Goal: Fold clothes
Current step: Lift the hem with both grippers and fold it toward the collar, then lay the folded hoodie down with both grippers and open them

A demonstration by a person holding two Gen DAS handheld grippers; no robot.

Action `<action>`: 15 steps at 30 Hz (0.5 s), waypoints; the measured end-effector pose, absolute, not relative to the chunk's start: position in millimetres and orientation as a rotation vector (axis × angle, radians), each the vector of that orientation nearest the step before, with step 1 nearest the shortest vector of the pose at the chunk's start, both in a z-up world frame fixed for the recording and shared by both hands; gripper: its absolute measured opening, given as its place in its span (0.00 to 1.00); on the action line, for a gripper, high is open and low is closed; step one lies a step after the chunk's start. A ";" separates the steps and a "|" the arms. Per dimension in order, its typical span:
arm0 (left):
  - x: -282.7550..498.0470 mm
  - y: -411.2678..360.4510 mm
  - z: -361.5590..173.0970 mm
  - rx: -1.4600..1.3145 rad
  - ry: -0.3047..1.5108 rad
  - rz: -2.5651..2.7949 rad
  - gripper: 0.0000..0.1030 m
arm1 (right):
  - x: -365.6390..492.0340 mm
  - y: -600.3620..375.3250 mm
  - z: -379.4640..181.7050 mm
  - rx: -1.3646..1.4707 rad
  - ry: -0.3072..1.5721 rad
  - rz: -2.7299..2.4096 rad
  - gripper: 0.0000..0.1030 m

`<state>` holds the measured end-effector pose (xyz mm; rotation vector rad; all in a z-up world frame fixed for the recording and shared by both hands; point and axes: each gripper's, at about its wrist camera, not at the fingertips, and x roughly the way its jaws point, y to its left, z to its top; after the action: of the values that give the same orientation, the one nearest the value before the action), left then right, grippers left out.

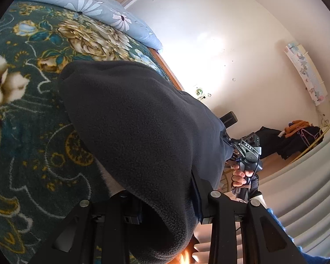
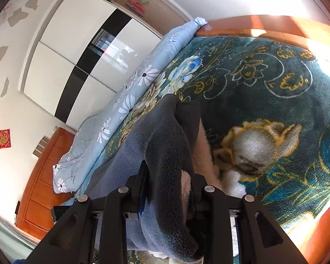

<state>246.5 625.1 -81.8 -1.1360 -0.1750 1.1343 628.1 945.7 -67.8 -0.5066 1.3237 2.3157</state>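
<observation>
A dark grey fleece garment (image 1: 138, 132) hangs lifted over the dark green flowered blanket (image 1: 33, 132) on the bed. My left gripper (image 1: 165, 204) is shut on one edge of it, and the cloth drapes over and hides the fingers. In the left wrist view the right gripper (image 1: 227, 142) holds the garment's far edge, with a hand (image 1: 239, 177) on its handle. In the right wrist view my right gripper (image 2: 168, 189) is shut on a bunched fold of the fleece garment (image 2: 165, 136), which shows a pale lining. The garment stretches between both grippers above the blanket (image 2: 264, 88).
A light blue daisy quilt (image 2: 112, 123) lies along the far side of the bed. The wooden bed frame (image 2: 264, 25), a white and black wardrobe (image 2: 81, 50) and a wooden cabinet (image 2: 46, 176) stand around. Piled clothes (image 1: 297, 136) lie by the white wall.
</observation>
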 end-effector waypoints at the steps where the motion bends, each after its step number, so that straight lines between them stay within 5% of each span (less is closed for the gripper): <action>1: 245.5 623.7 -73.3 -1.127 -0.153 1.146 0.37 | 630.2 943.6 -67.0 -0.506 1.326 2.308 0.35; 8: 220.1 588.0 -21.6 -0.977 -0.045 1.381 0.67 | 655.1 926.7 -39.4 -0.528 1.214 2.184 0.56; 15: 246.2 603.2 22.8 -0.834 0.102 1.486 0.70 | 622.0 890.9 6.7 -0.605 0.876 2.141 0.57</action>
<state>246.2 603.2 22.8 -0.8342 0.1023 1.4859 622.0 890.9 6.7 -0.6052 0.8764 2.1412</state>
